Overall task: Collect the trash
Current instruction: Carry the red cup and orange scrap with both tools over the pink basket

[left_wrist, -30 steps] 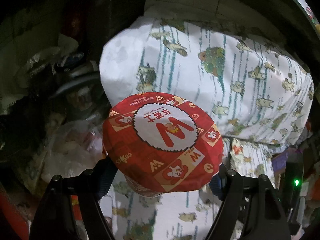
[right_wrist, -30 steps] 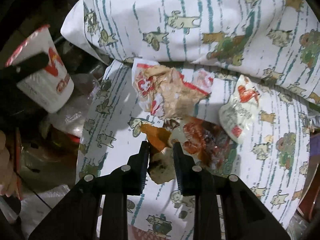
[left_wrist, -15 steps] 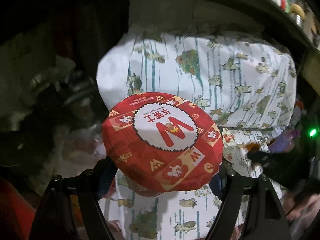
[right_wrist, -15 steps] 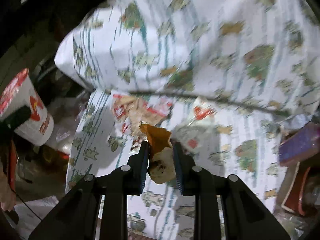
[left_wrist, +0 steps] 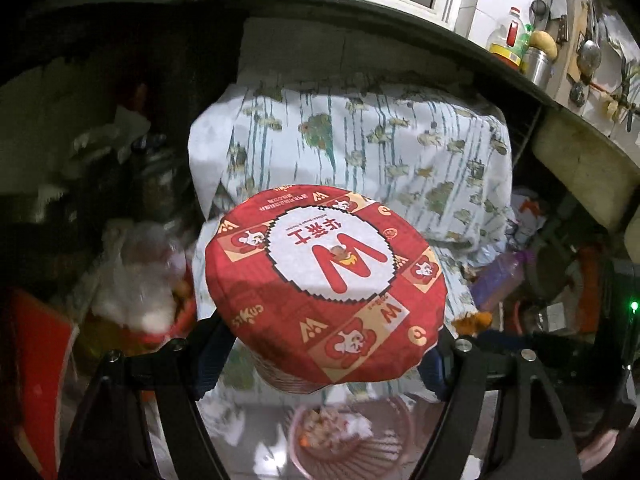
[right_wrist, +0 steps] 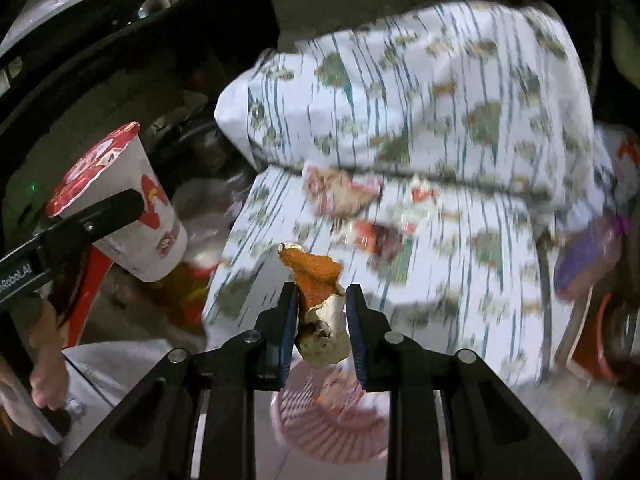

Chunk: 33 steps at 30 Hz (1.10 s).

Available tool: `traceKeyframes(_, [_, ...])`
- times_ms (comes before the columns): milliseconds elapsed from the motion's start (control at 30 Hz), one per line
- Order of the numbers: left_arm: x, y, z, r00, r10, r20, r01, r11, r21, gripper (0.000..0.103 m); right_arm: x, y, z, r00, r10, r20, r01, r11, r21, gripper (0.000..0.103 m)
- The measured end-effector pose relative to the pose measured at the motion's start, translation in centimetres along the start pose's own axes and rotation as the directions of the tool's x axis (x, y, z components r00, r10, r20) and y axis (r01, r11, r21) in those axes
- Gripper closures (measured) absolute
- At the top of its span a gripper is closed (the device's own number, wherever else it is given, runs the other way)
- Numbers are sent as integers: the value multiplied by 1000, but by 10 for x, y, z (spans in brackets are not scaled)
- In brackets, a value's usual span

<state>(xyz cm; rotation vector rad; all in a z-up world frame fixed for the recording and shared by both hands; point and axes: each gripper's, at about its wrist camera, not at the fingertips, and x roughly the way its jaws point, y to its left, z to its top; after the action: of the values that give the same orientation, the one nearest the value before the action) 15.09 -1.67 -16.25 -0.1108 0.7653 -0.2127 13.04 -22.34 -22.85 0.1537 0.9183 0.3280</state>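
My left gripper [left_wrist: 320,360] is shut on a red-and-white paper cup [left_wrist: 324,280] with a sealed red lid; the cup also shows at the left of the right wrist view [right_wrist: 120,204]. My right gripper [right_wrist: 322,320] is shut on an orange peel scrap [right_wrist: 316,292], held in the air. A pink slatted waste basket [right_wrist: 332,428] with scraps in it sits on the floor below both grippers and also shows in the left wrist view [left_wrist: 352,440]. Crumpled food wrappers [right_wrist: 348,196] lie on the patterned cloth [right_wrist: 440,140].
The cloth-covered seat [left_wrist: 360,148] stands under a dark counter [left_wrist: 360,28]. Plastic bags and clutter [left_wrist: 136,280] lie at its left, a purple bottle [left_wrist: 500,280] and boxes at its right. Bottles stand on the counter [left_wrist: 512,40].
Both grippers have pulled back and risen from the cloth with their loads. The peel has left the cloth, and the pink basket has come into view below.
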Motion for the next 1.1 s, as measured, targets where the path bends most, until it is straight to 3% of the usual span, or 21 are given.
traceKeyframes(133, [1, -4, -30, 999, -26, -28, 25, 998, -57, 23, 0, -11, -26, 999, -27, -22, 27, 999, 17, 79])
traceKeyframes(367, [38, -14, -67, 991, -26, -134, 20, 999, -45, 23, 33, -55, -56, 990, -42, -137, 58, 991, 119, 79])
traceKeyframes(500, [62, -13, -82, 969, -79, -235, 58, 994, -93, 23, 46, -65, -63, 982, -65, -177, 87, 989, 119, 79])
traceKeyframes(667, [72, -20, -89, 960, -74, -269, 58, 996, -68, 23, 62, -68, -71, 973, -62, -222, 93, 987, 134, 79])
traceKeyframes(933, [121, -25, -122, 890, -73, -450, 51, 997, -61, 23, 78, -69, -85, 954, -107, -279, 149, 980, 133, 79])
traceKeyframes(1100, [129, -22, -131, 870, -77, -488, 54, 997, -62, 23, 90, -73, -89, 942, -132, -308, 179, 976, 127, 79])
